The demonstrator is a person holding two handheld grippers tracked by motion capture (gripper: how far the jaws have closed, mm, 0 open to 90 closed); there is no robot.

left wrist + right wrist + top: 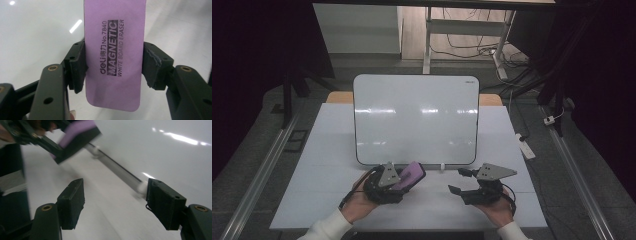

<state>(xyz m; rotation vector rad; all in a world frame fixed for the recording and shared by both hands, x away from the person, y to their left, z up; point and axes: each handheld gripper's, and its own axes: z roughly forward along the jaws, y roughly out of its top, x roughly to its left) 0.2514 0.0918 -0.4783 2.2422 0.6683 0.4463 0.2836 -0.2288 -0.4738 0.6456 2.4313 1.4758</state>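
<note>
**Eraser picked up, wiping not yet begun**

Eraser (pixel 115 53), a purple magnetic block for whiteboards, is clamped by its long sides between the jaws of the left gripper (pixel 396 185). It is held off the table, low and close in front of the bottom edge of the whiteboard (pixel 415 117), its far end tilted up toward the board. I cannot tell whether it touches the board yet.

The board stands upright on a white table (pixel 322 165) and looks blank and glossy, with only lamp reflections on it; no writing can be made out.

The right gripper (pixel 468 181) rests in the person's right hand, near the board's lower right corner, jaws spread wide with nothing between them.

By my reckoning the pickup is done. Bringing the eraser onto the board and wiping it are left.
</note>
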